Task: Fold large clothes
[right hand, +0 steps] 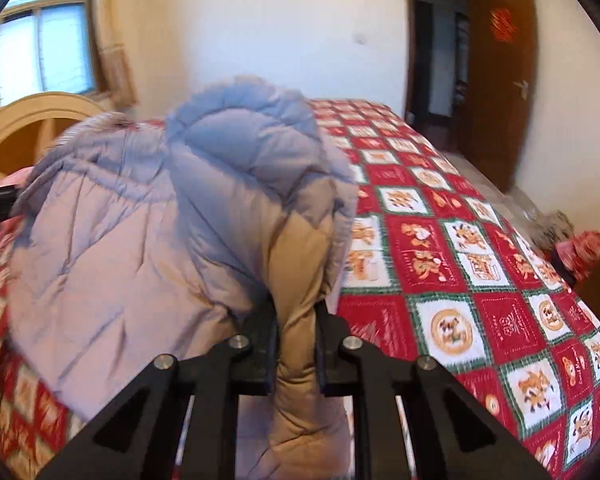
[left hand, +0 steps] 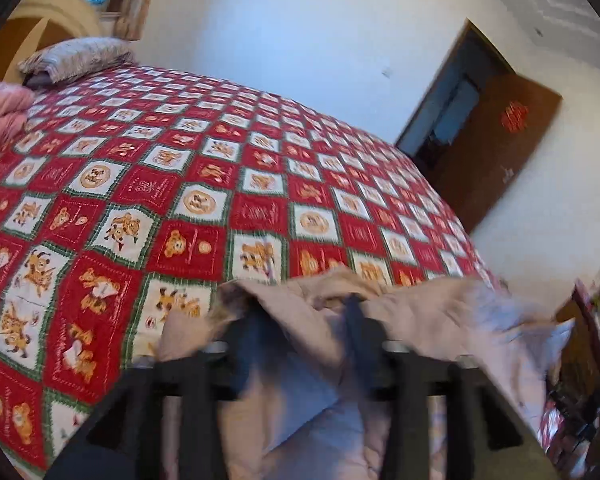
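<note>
Two grippers are at work over the bed, and you have the padded coat between them. Your right gripper is pinched narrow on a tan fold of the coat: the fabric fills the gap between its black fingers and bulges out above and below them, so that side is gripped. The rest of the coat, pale lilac and quilted, billows up to the left of that gripper in the right wrist view, with its hood humped at the top, and its lower edge lies on the red and white checked bedspread. Your left gripper stands with its jaws well apart; the coat's cloth drapes over and between its fingers, but the pads do not press on it, and the picture there is blurred. In the left wrist view the coat sits at the near edge of the bed. A pillow and a pink folded quilt lie at the far end by the wooden headboard. A brown door stands open in the far wall.
</note>
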`<state>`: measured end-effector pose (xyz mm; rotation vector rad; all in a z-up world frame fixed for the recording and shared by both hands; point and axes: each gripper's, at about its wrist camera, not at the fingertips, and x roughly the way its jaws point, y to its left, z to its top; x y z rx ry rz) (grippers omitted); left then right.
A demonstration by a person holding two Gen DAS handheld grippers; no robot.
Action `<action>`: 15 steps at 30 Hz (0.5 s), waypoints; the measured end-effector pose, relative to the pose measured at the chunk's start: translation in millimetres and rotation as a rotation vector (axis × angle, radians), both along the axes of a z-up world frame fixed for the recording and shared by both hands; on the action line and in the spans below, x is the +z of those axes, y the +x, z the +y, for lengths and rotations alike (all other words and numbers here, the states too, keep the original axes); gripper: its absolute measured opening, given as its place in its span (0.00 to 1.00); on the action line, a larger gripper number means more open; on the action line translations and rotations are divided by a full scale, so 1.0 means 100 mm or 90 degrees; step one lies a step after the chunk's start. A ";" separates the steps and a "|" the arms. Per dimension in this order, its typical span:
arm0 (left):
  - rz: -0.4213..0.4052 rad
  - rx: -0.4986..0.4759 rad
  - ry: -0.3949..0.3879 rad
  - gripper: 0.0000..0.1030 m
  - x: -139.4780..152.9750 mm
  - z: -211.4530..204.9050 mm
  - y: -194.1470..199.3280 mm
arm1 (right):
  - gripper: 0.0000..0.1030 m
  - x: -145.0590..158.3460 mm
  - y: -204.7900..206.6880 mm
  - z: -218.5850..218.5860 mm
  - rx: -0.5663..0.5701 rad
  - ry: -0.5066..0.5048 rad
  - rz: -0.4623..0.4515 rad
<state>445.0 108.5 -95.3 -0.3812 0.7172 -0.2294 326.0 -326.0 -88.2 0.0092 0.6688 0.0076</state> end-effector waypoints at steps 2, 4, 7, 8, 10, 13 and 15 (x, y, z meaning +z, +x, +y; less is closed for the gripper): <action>-0.010 0.065 0.041 0.99 0.00 0.04 0.08 | 0.16 -0.12 0.28 -0.11 -0.033 0.017 0.028; -0.021 0.083 0.051 0.99 0.01 0.09 0.15 | 0.16 -0.24 0.46 -0.16 -0.055 0.022 0.046; -0.019 0.099 0.073 0.99 -0.01 0.07 0.16 | 0.18 -0.33 0.67 -0.15 -0.075 0.016 0.053; -0.032 0.099 0.089 0.99 0.00 0.02 0.12 | 0.20 -0.34 0.73 -0.14 -0.084 0.011 0.053; -0.053 0.090 0.123 0.99 0.01 -0.10 0.05 | 0.26 -0.34 0.80 -0.12 -0.114 0.004 0.049; -0.087 0.071 0.186 0.99 0.02 -0.36 -0.15 | 0.50 -0.25 0.79 -0.16 -0.170 0.015 0.028; -0.099 0.061 0.218 0.99 0.00 -0.51 -0.26 | 0.50 -0.12 0.65 -0.11 -0.180 0.021 0.001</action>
